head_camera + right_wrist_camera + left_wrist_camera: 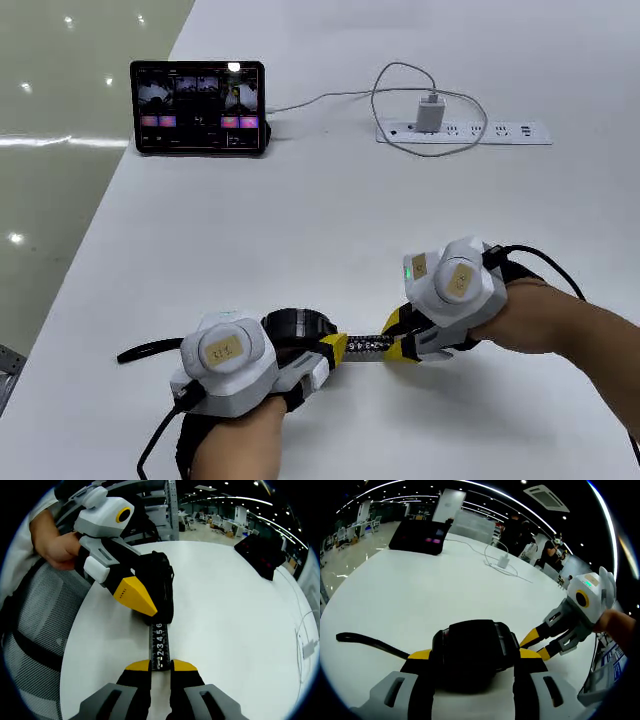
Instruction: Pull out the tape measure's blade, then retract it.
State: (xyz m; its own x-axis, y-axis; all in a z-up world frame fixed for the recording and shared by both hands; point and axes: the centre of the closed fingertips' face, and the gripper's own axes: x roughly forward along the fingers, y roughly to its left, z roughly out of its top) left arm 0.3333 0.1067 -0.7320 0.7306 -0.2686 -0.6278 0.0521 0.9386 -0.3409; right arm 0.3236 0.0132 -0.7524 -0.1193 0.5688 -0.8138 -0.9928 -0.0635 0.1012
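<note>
- Here's the left claw [475,656], its yellow tips clamped on either side of the black round-cased tape measure [295,328], which sits low on the white desk [330,220] near the front edge.
- Over to the right claw [161,666]: it's pinched tight on the black numbered blade [160,642]. A short stretch is drawn out of the case, and the two claws are close together.
- A black wrist strap [365,642] trails off to the left across the desk.
- On the far side a dark-framed tablet [198,106] stands lit. A white cable [320,98] loops to a white charger [431,112] plugged into a white power strip [480,131].
- Left of the desk, a glossy pale-green floor [70,100] mirrors the ceiling lights.
- The gripper views catch a dim hall with bright ceiling strips [485,487] and a grey mesh chair [35,640].
</note>
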